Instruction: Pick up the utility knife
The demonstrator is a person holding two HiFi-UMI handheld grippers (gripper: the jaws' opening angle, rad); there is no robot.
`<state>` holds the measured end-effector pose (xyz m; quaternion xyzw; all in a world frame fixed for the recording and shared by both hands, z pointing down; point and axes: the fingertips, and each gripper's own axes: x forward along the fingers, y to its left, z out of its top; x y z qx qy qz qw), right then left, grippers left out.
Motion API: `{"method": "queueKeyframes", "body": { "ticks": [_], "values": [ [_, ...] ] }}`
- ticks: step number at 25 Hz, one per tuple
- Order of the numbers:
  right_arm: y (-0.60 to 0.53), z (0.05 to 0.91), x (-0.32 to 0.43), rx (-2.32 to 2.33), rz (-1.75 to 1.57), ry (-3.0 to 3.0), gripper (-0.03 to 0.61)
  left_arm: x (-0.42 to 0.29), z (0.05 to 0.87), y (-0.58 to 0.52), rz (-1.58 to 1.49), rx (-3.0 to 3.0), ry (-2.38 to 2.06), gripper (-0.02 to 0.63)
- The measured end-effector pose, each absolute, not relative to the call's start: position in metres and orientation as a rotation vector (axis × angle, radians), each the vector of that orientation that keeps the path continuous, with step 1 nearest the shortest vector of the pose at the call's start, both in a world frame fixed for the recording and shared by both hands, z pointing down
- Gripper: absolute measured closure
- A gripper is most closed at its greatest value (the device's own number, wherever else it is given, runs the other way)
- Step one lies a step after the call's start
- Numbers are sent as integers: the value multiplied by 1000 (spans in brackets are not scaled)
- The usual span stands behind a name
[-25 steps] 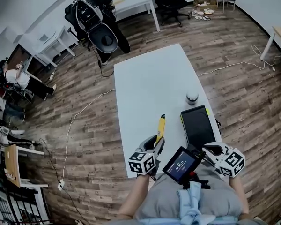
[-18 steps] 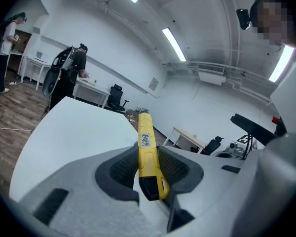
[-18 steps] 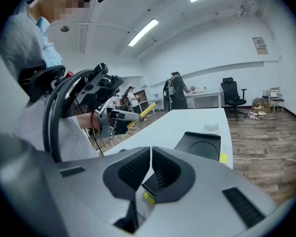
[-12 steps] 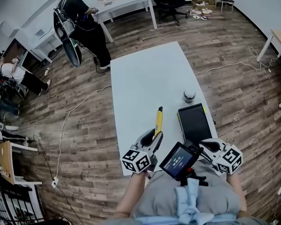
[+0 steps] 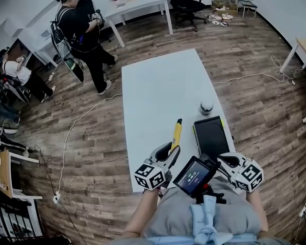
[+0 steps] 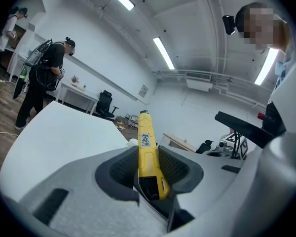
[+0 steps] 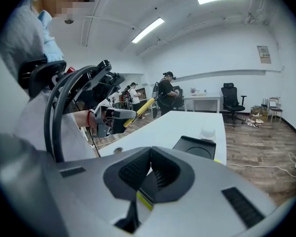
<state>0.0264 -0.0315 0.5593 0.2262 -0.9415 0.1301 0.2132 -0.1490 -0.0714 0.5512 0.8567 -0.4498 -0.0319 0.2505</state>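
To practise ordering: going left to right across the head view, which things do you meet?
standing person in black → utility knife → small white round object → right tongs

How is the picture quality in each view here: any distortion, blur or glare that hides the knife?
Head view: strong fisheye bows the edges of the table; light is even, knife sharp. Left gripper view: dark round vignette, bright strip lights overhead, no glare on the knife, a mosaic patch top right. Right gripper view: same vignette, mosaic patch top left, room sharp.
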Motion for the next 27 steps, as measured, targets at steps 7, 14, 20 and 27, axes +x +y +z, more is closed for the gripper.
{"method": "queueKeyframes", "body": {
  "ticks": [7,14,20,27],
  "values": [
    [-31,559,30,626,351,-2610,551,-141,551,-68,-61,2345,-1214,480],
    [-26,562,35,638,358,-2612,551,-136,553,-65,-51,2347,-1209,480],
    [-24,564,38,646,364,-2616,551,-134,556,-64,-38,2343,-1207,480],
    [-24,564,41,647,366,-2618,551,-131,557,-63,-31,2338,-1206,480]
  ]
}}
